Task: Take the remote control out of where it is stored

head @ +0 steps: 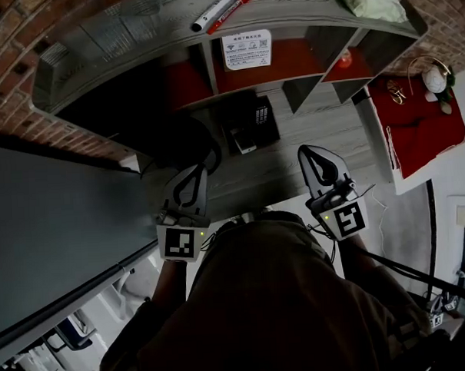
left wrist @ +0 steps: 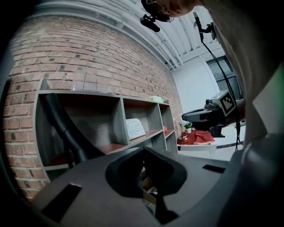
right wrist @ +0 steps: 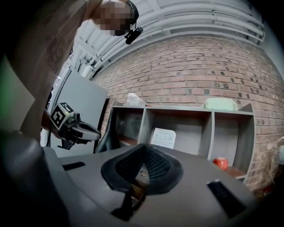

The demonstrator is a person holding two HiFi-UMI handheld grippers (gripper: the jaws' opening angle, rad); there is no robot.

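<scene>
Facing the shelf (head: 133,27), I am holding my left gripper (head: 195,169) and right gripper (head: 307,151) level. Their jaws are pressing together, empty.

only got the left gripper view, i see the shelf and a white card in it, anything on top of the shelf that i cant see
Observer: Yes, two markers lie on the shelf top, above the white card.
Operator: whats in front of the card lower down
Observer: A black box-like device sits on the grey surface there. I can't tell whether it's the remote.
Operator: right fingers holding anything
Observer: No, the right gripper is shut with nothing between its fingers.
</scene>
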